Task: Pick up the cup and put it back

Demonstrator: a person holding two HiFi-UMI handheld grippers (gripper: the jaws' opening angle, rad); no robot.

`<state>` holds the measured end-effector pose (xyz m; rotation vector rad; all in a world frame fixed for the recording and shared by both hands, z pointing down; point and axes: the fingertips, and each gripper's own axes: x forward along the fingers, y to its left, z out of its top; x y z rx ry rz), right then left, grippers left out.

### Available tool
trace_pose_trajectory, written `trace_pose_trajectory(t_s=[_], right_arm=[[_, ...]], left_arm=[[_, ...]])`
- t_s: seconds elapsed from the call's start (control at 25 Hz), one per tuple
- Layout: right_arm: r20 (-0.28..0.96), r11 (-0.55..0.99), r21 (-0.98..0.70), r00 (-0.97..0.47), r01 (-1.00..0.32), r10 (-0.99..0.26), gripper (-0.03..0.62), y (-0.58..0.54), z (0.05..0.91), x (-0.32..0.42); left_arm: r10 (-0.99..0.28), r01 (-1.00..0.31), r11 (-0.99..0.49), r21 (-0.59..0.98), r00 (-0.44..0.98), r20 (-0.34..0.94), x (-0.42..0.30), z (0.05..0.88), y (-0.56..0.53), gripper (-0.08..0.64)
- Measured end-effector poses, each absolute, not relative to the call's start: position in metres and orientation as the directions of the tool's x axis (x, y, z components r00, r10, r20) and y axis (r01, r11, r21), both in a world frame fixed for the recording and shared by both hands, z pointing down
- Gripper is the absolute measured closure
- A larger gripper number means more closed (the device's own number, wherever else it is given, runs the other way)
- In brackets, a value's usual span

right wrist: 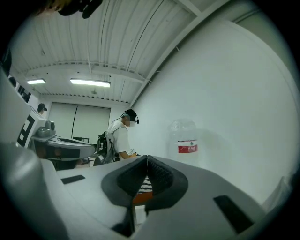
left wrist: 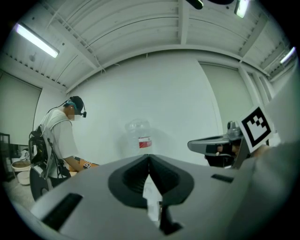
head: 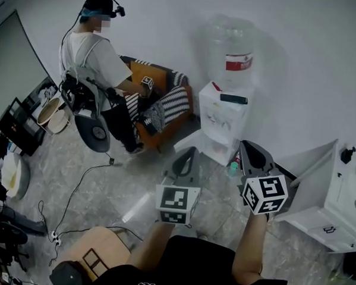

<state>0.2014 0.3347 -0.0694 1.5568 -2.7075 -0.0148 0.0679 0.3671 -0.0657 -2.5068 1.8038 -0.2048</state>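
Both grippers are held up over the floor and aimed at a white water dispenser (head: 223, 118) with a clear bottle (head: 232, 47) on top. My left gripper (head: 190, 153) is shut with nothing between its jaws, which meet in the left gripper view (left wrist: 149, 161). My right gripper (head: 245, 147) is also shut and empty (right wrist: 146, 163). A small teal object (head: 233, 168), possibly a cup, stands at the dispenser's foot; I cannot tell for sure. Each gripper shows in the other's view: the right gripper (left wrist: 213, 144) and the left gripper (right wrist: 61, 146).
Another person (head: 96, 58) with a headset bends over a striped armchair (head: 166, 100) at the left. A white cabinet (head: 340, 204) stands at the right. Cables (head: 74, 196) trail over the tiled floor, and a wooden stool (head: 98, 251) sits near my feet.
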Motion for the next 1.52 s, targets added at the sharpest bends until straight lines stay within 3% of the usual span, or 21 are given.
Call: trace_pose_trajectory(t_s=[0.4, 0.6, 0.8, 0.92, 1.16, 1.52], right_arm=[[0.040, 0.490, -0.027, -0.491, -0.871, -0.870, 0.581, 0.275, -0.046, 0.172], [-0.004, 0.433, -0.120, -0.435, -0.894, -0.900, 0.581, 0.223, -0.038, 0.179], [0.111, 0.425, -0.190, -0.449, -0.885, -0.887, 0.581, 0.153, 0.010, 0.141], [0.104, 0.448, -0.234, -0.480, -0.863, -0.871, 0.581, 0.112, 0.020, 0.108], [0.028, 0.512, -0.235, -0.533, -0.826, -0.846, 0.581, 0.044, 0.009, 0.049], [0.102, 0.448, -0.138, -0.463, -0.883, -0.881, 0.580, 0.009, 0.028, 0.062]], left_arm=[[-0.935, -0.937, -0.339, -0.089, 0.325, 0.142, 0.042, -0.032, 0.310, 0.548], [-0.915, -0.925, -0.377, -0.050, 0.364, 0.175, 0.036, -0.015, 0.251, 0.548], [-0.914, -0.938, -0.344, -0.042, 0.324, 0.243, -0.009, 0.005, 0.180, 0.548], [-0.912, -0.942, -0.331, -0.048, 0.306, 0.274, -0.038, 0.010, 0.137, 0.548], [-0.902, -0.939, -0.343, -0.028, 0.321, 0.287, -0.075, 0.016, 0.059, 0.548], [-0.853, -0.917, -0.386, 0.102, 0.397, 0.339, -0.067, 0.066, -0.007, 0.548]])
